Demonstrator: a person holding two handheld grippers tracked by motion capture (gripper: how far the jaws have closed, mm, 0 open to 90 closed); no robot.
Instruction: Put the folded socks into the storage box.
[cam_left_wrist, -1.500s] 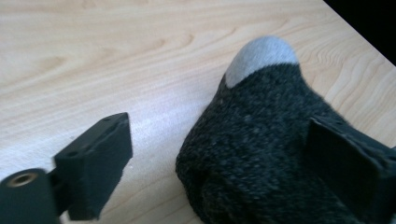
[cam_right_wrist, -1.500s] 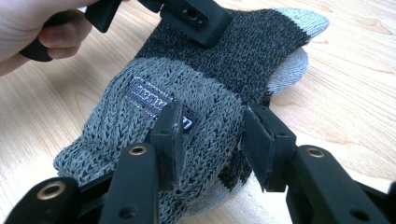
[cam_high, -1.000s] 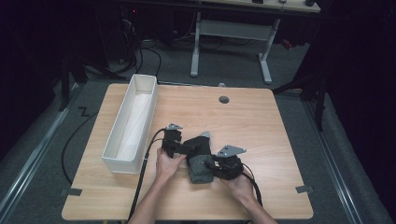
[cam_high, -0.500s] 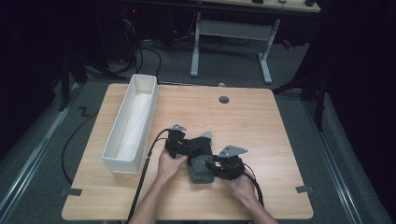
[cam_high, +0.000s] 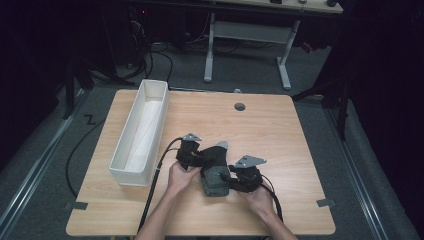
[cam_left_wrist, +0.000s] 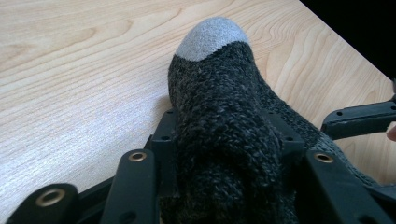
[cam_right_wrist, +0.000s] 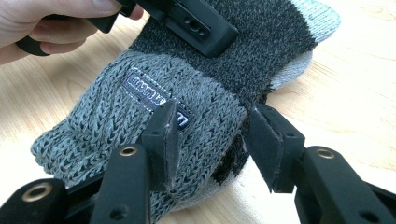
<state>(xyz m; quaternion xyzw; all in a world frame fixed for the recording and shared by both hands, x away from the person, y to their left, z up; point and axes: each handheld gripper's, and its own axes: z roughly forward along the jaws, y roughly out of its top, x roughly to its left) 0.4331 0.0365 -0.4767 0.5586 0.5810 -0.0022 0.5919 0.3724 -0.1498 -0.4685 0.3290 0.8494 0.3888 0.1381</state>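
Sock, unreadable dark label, gripped by left fingers, right fingers loosening

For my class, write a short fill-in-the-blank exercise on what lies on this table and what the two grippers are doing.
1. Both grippers work on a dark grey ____ with a light toe.
2. The left gripper has just been closing its jaws and now squeezes the sock near its ____ end.
3. The right gripper has its jaws around the ribbed ____ that bears a sewn label.
4. The white bin stands along the table's ____ edge in the high view.

Missing words: sock; toe; cuff; left
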